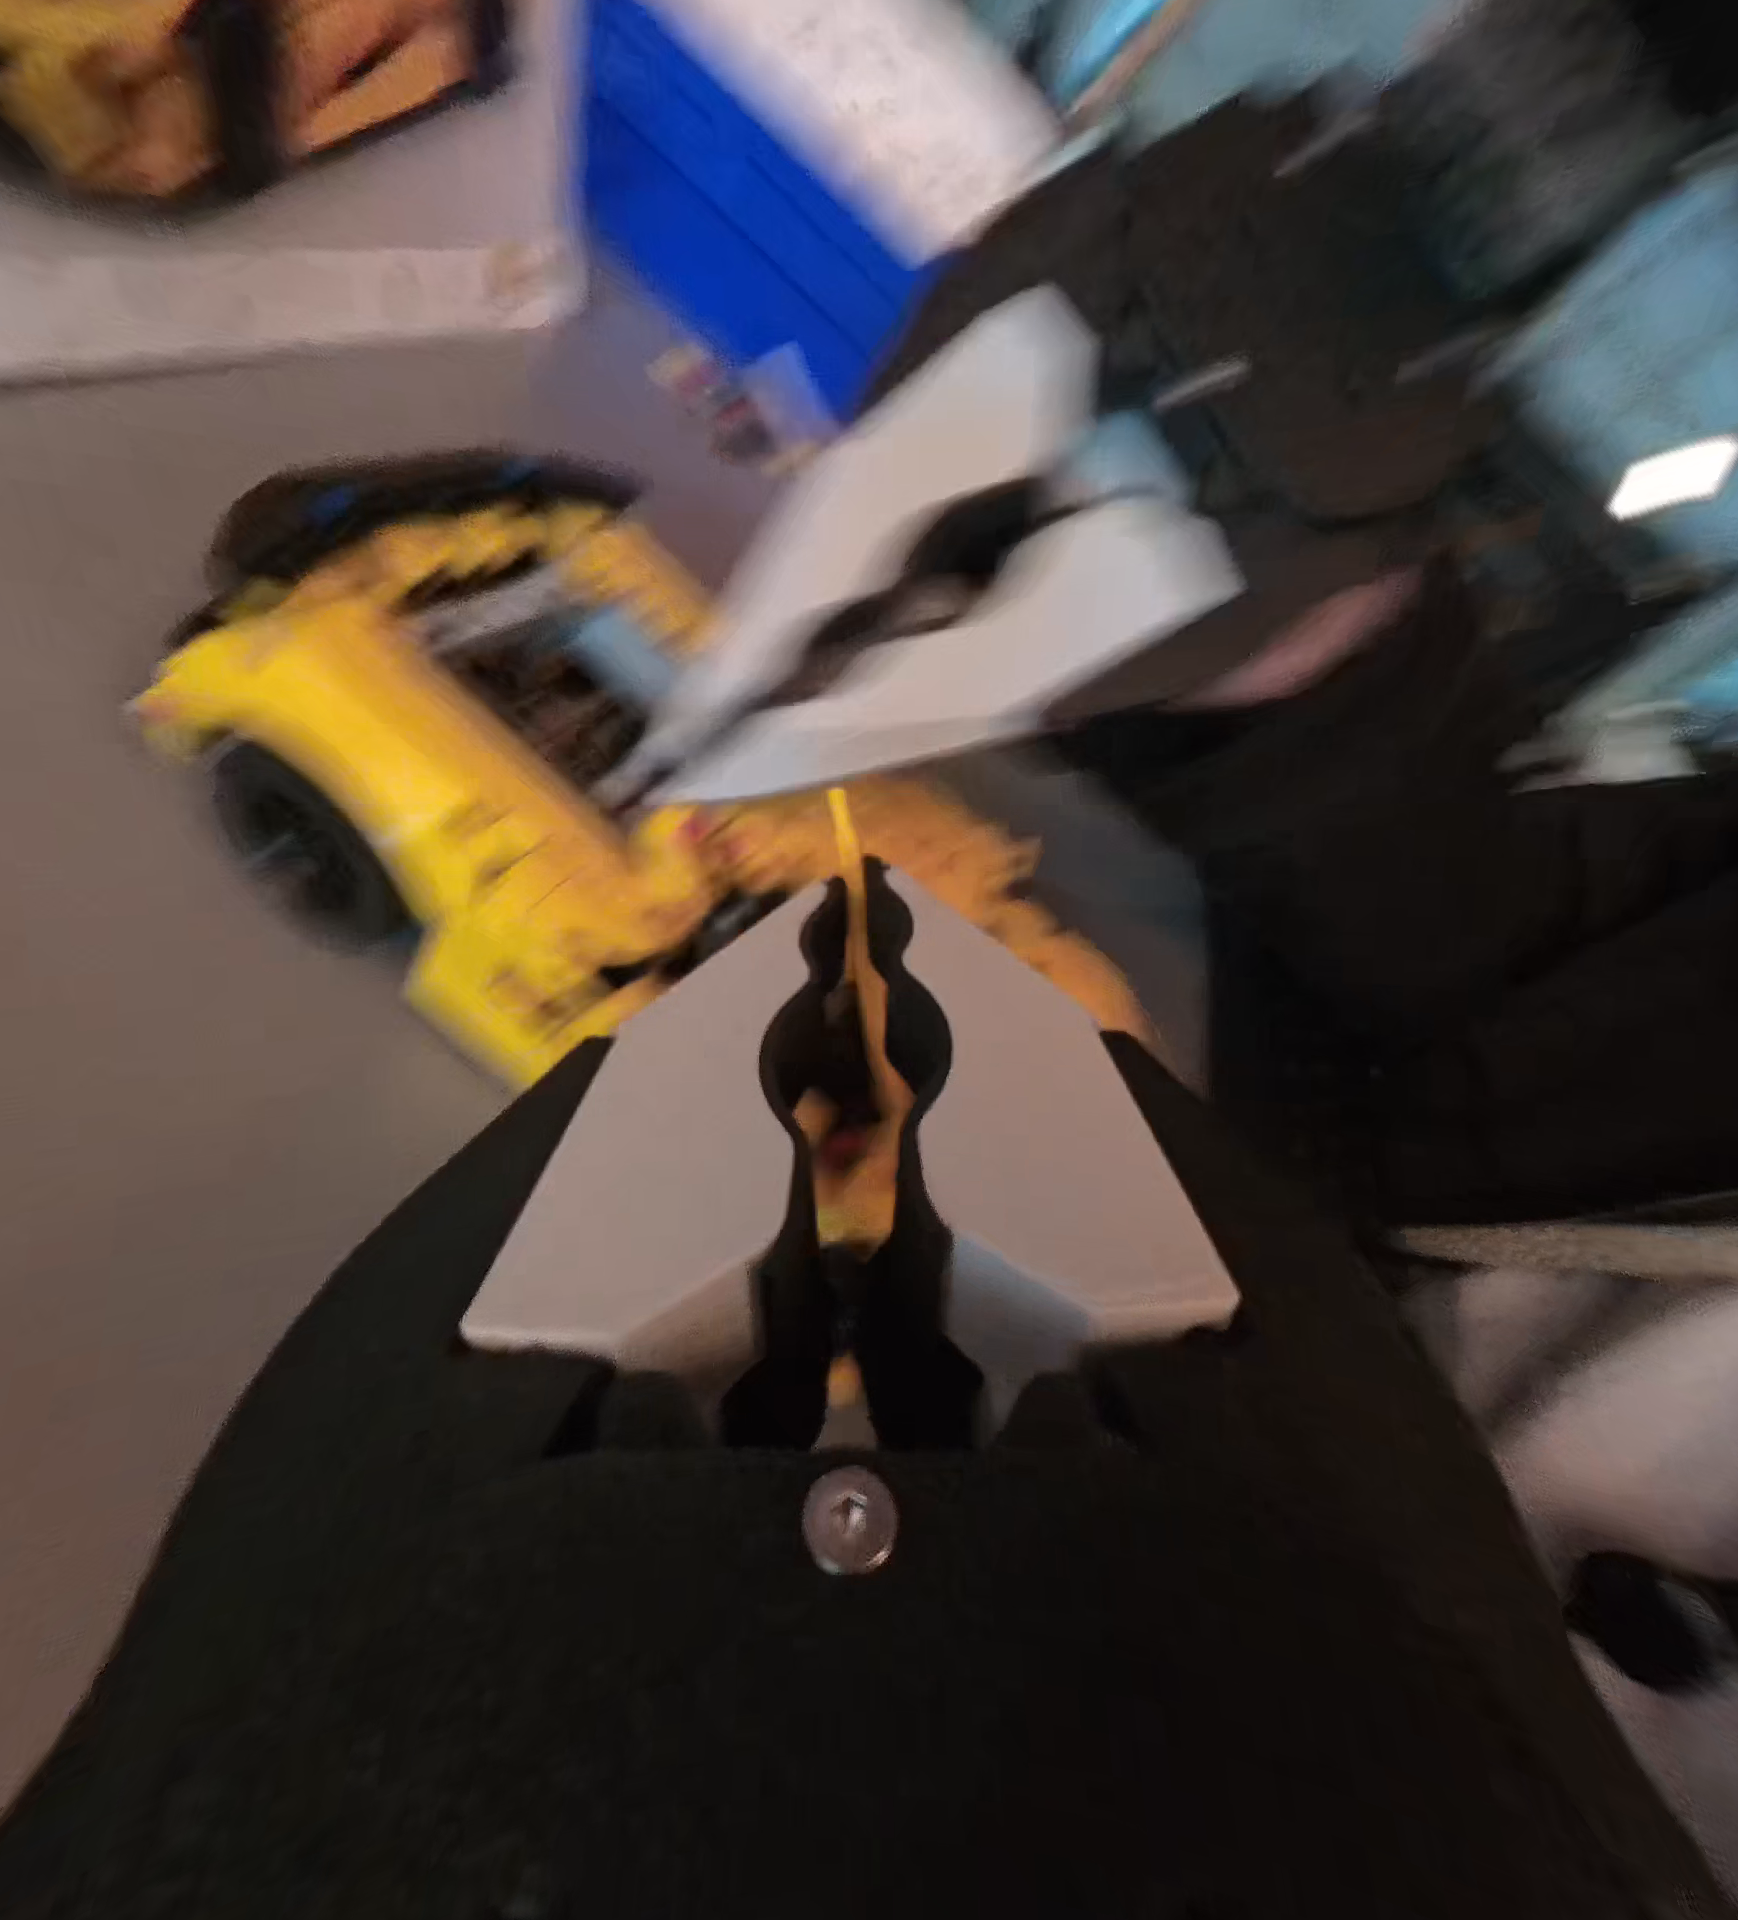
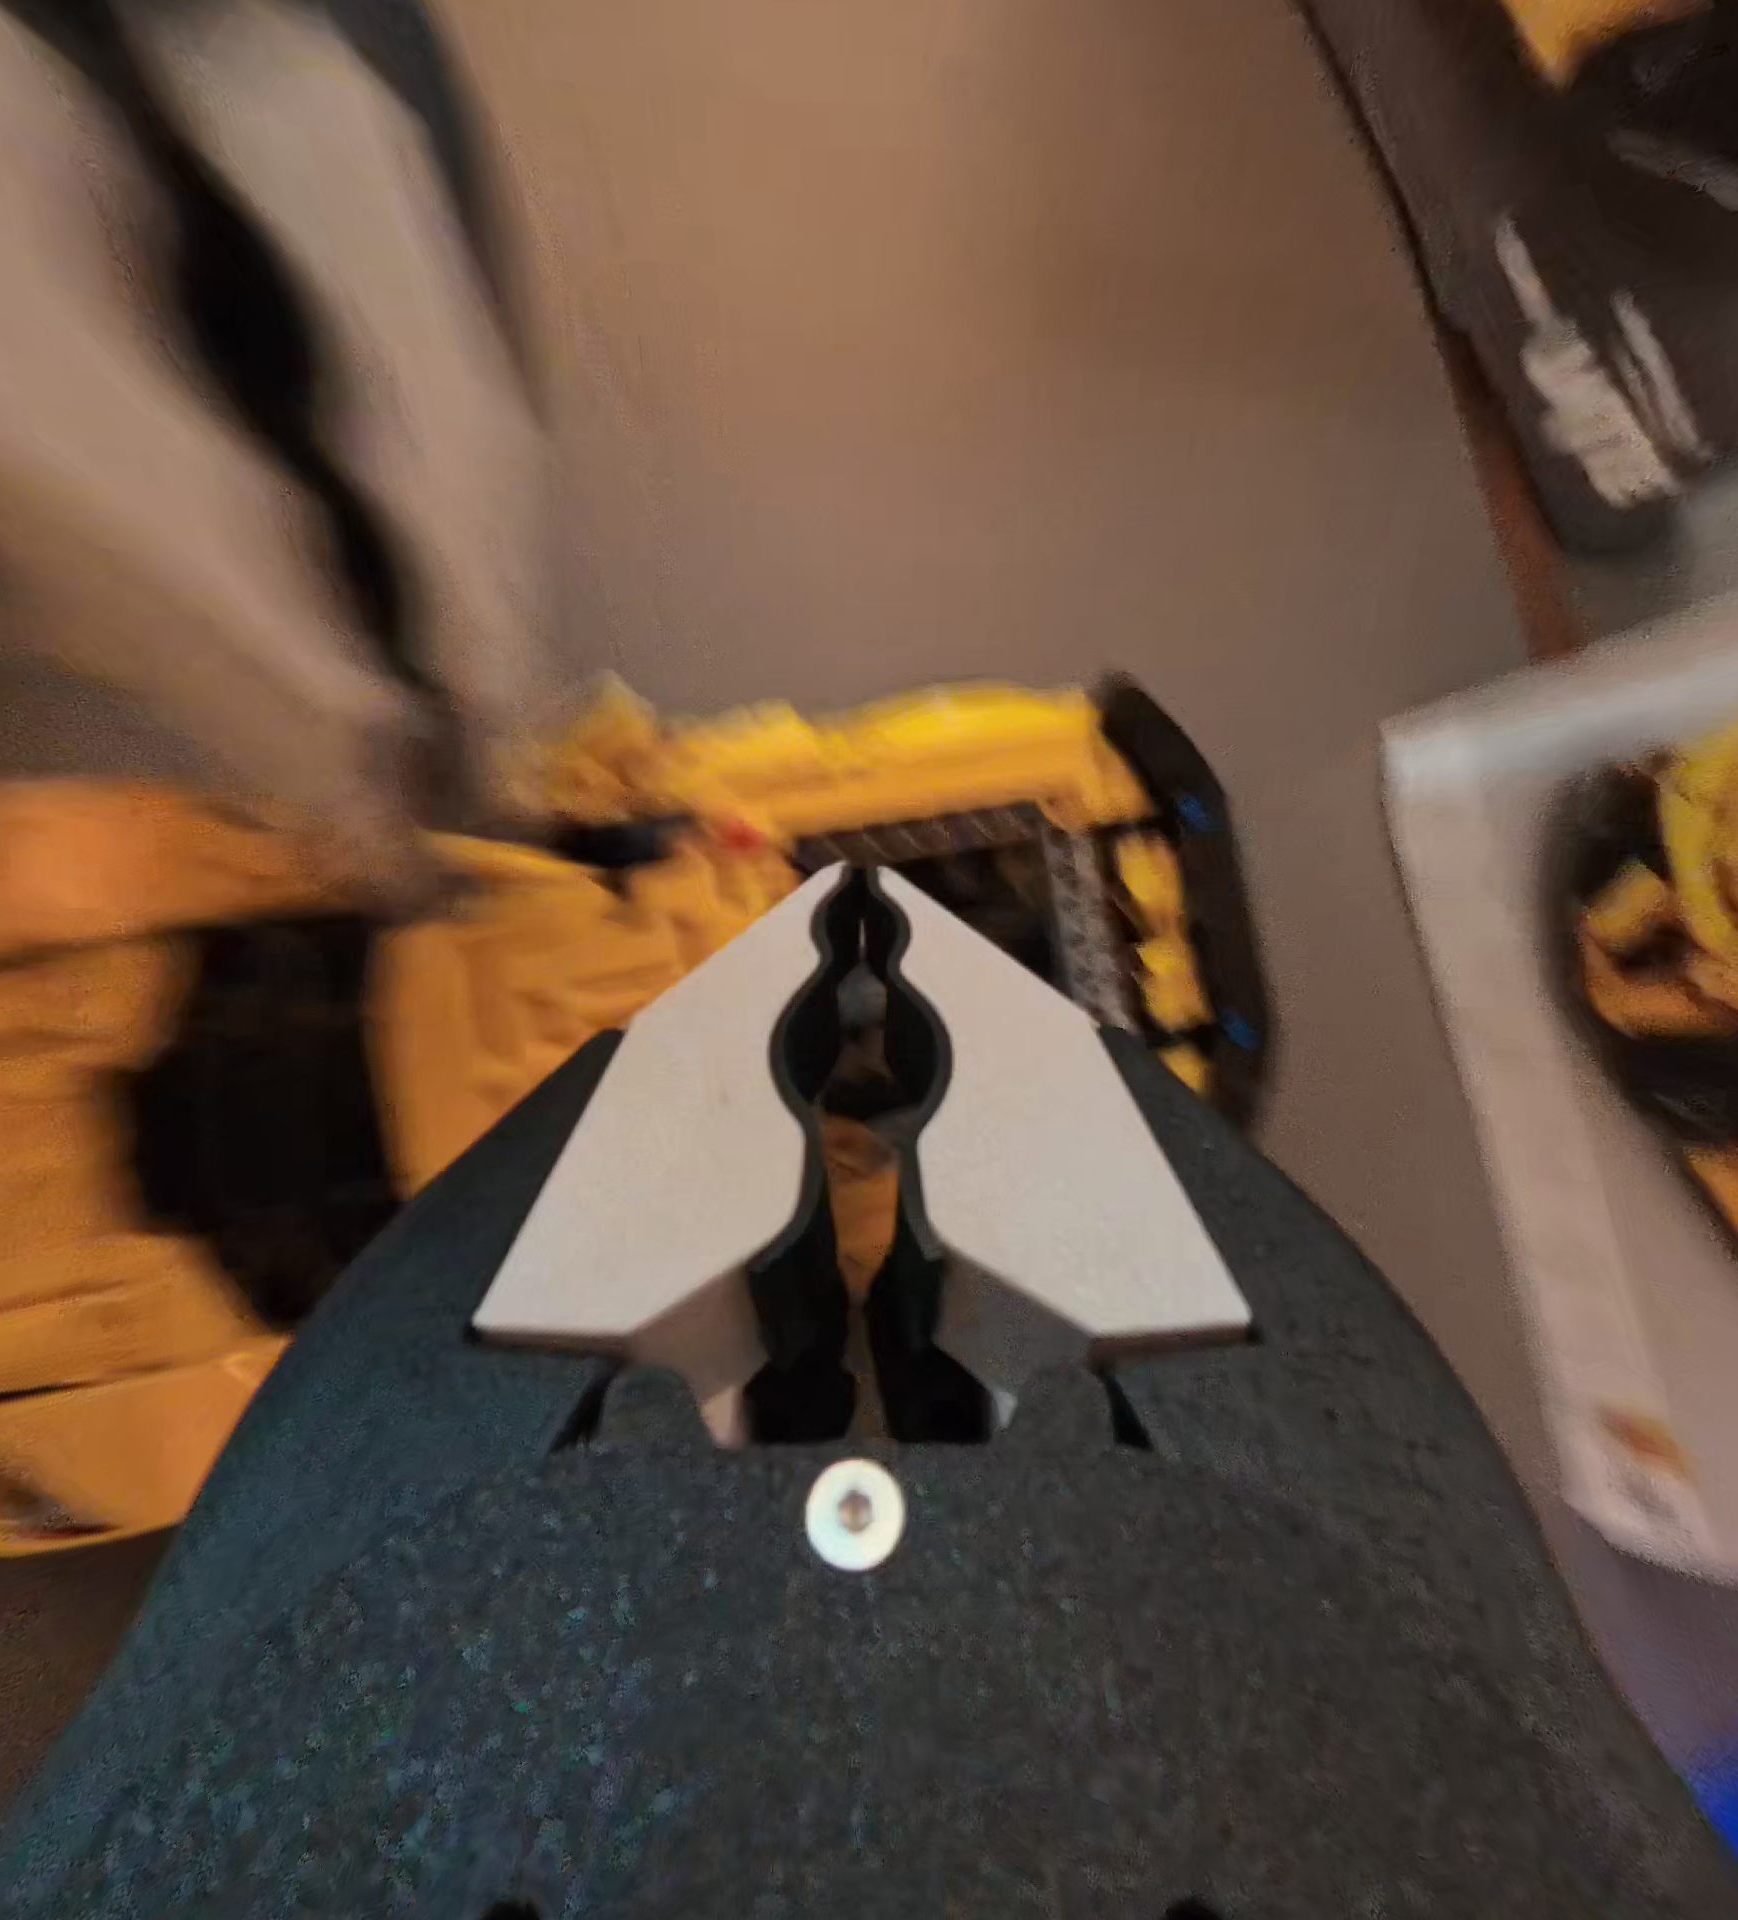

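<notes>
Left tongs: clenched on a thin yellow strip, its long axis running forward past the tips.
Right tongs: tips pressed together, nothing visible between them.
Around: yellow toy truck on the grey worktop, just ahead of both; white box to the right.

Each camera sits just behind its own gripper, looking forward along the two fingers and down at a grey table. The left wrist view is tilted, close above a yellow toy car at 10 o'clock — the right gripper enters from 2 o'clock. The right wrist view faces that same car at 12 o'clock, very near. Both views share it — heavily blurred.
</notes>
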`<action>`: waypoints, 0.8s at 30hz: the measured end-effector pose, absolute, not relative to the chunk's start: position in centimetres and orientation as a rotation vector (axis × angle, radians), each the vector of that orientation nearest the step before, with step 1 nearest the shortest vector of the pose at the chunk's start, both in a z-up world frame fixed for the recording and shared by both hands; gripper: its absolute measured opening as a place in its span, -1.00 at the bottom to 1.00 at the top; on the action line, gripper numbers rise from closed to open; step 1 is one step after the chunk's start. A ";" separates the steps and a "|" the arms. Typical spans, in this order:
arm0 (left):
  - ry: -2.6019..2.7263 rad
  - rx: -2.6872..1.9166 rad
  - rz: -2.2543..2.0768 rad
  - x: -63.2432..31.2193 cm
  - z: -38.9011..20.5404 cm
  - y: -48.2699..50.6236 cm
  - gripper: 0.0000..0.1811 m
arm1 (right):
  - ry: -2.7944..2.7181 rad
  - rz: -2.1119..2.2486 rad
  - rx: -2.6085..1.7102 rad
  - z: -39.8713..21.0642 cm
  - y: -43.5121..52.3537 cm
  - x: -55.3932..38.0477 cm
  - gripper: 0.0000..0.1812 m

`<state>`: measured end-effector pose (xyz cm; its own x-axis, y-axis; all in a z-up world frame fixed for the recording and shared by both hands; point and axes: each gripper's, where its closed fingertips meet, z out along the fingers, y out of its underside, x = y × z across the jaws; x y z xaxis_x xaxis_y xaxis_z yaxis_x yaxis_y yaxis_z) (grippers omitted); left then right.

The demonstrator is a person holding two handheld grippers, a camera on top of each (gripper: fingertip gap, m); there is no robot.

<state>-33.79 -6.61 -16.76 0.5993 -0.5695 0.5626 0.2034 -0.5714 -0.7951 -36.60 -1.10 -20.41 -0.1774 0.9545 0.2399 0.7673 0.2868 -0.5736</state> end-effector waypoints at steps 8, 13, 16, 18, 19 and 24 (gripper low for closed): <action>0.147 -1.841 -1.049 -37.1 -16.2 -6.7 -0.97 | -1.897 0.539 -1.536 -18.3 -0.1 -35.7 -1.00; 0.053 -1.836 -1.002 -39.6 -16.5 -6.0 -0.94 | -1.777 0.805 -1.444 -16.3 -0.3 -33.2 -0.91; 0.024 -1.814 -1.070 -40.0 -16.4 -6.4 -0.98 | -1.689 1.050 -1.430 -16.4 -1.7 -31.4 -0.77; 0.050 -1.838 -1.111 -39.2 -16.8 -6.6 -0.90 | -1.674 1.066 -1.477 -17.9 -2.0 -30.3 -0.75; 0.082 -1.865 -1.121 -38.6 -17.2 -6.7 -0.83 | -1.685 1.046 -1.511 -18.9 -2.1 -29.8 -0.74; 0.270 -2.004 -1.020 -35.8 -19.6 -7.2 -0.68 | -1.717 1.106 -1.638 -20.5 -3.5 -29.1 -0.72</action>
